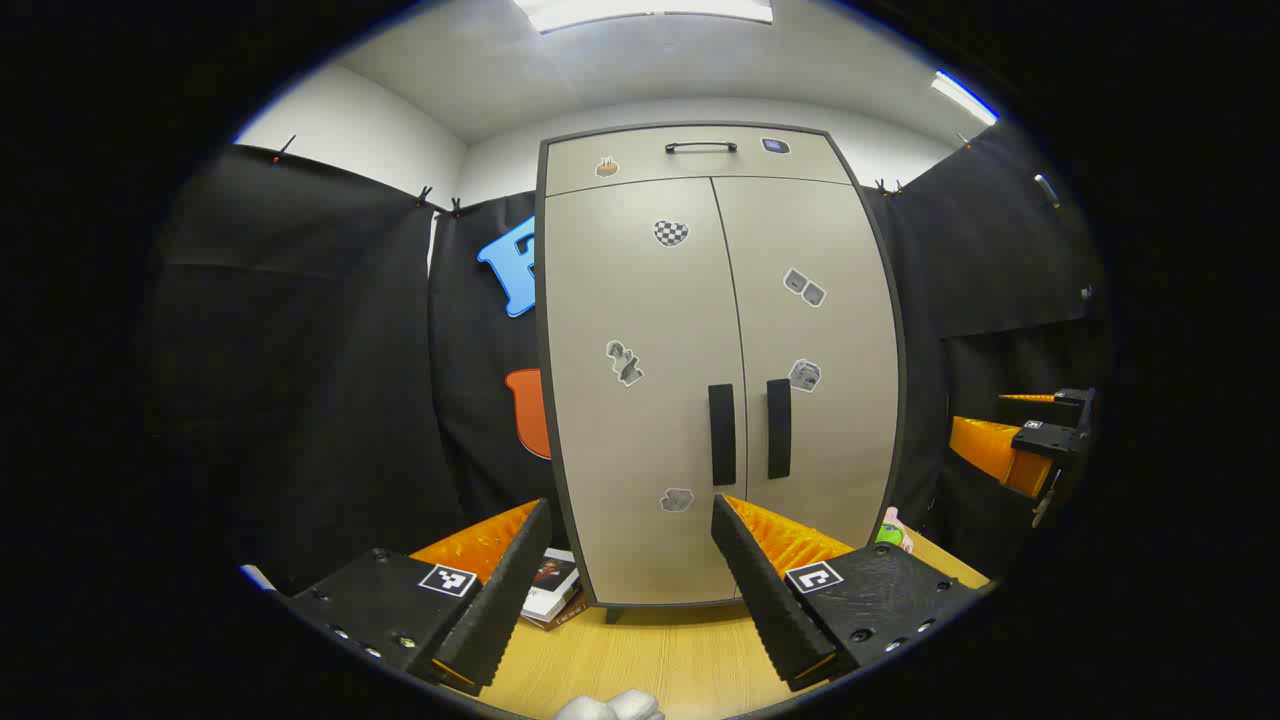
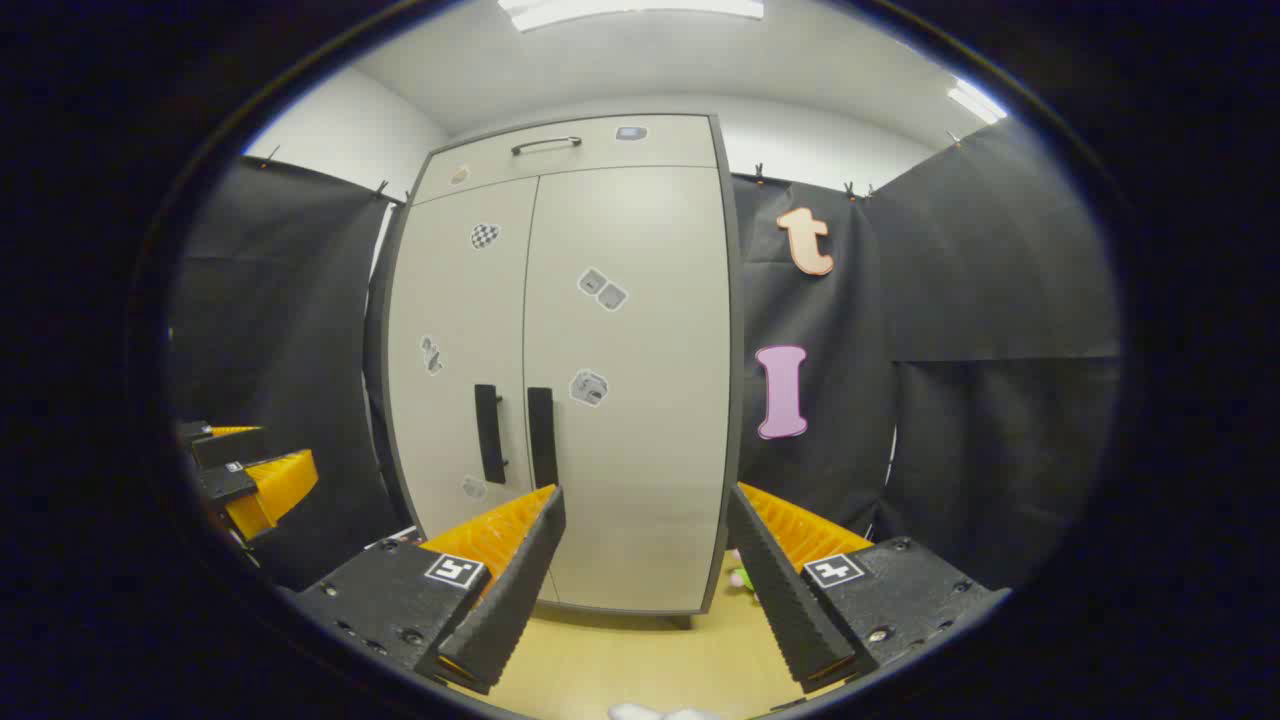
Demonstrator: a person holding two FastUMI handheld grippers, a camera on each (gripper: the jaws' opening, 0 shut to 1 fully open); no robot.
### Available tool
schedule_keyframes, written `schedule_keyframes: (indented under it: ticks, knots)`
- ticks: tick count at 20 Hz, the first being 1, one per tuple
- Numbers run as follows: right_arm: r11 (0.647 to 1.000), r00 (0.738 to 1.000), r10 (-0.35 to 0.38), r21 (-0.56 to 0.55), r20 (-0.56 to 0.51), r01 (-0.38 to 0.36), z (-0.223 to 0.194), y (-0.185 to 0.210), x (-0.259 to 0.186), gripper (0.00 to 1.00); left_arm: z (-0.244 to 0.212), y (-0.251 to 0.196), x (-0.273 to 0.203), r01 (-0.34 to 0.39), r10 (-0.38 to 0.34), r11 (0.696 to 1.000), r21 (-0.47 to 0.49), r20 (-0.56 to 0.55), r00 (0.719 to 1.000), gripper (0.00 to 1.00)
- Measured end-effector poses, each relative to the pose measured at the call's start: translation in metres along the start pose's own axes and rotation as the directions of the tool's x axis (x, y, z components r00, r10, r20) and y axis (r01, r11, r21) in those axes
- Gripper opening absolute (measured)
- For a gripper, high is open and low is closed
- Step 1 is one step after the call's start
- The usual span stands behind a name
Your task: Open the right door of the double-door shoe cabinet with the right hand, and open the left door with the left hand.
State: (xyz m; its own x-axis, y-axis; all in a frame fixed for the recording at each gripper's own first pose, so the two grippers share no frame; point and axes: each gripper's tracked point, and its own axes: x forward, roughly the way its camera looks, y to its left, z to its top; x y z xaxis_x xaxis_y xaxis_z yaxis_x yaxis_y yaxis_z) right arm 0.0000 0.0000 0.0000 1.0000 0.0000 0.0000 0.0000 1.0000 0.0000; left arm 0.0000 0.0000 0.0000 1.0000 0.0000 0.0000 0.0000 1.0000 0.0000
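Straight ahead in the left gripper view: the shoe cabinet point(image 1: 715, 370) stands upright at the far edge of the wooden tabletop point(image 1: 660, 660). Left door point(image 1: 640, 400) and right door point(image 1: 815, 370) both lie flush and closed, so nothing of the inside can be seen. Two dark vertical handles sit side by side at the centre seam: left door handle point(image 1: 721, 434), right door handle point(image 1: 779, 428). A closed top drawer point(image 1: 695, 158) with a bar pull runs above the doors. Small stickers dot the fronts. The left gripper point(image 1: 630, 575) hangs in front of the left door, jaws spread wide, grasping nothing and apart from the cabinet. A stack of books point(image 1: 553, 590) lies by the cabinet's left foot; a small pink-and-green toy point(image 1: 893, 530) sits at its right side. The right gripper point(image 1: 1035, 440) shows far right, too small to judge there.

Right gripper view: cabinet point(image 2: 570, 370) left of centre, doors closed. Right gripper point(image 2: 645, 570) released, jaws wide, in front of the right door point(image 2: 630, 380), not touching. Right door handle point(image 2: 541, 423) is left of the fingers. Left gripper point(image 2: 245, 475) shows at the left edge.
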Motion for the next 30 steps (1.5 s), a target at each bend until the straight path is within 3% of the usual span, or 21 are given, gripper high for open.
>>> schedule_keyframes:
  ticks: [16,24,30]
  knots:
    - [1.0,1.0,0.013,-0.018,0.0,-0.013,-0.003,0.0,0.022,1.0,0.0,-0.01,-0.007,-0.007,0.007,1.0,-0.01,-0.003,1.0,0.96]
    - [0.998,0.998,0.066,-0.016,0.013,-0.065,0.002,0.049,0.07,1.0,-0.005,0.002,-0.021,-0.062,0.062,0.998,-0.008,-0.028,0.998,0.96]
    - [0.997,0.997,0.072,-0.012,0.016,-0.072,0.005,0.086,0.13,1.0,-0.01,0.019,-0.059,-0.11,0.109,0.994,0.0,-0.038,0.993,0.96]
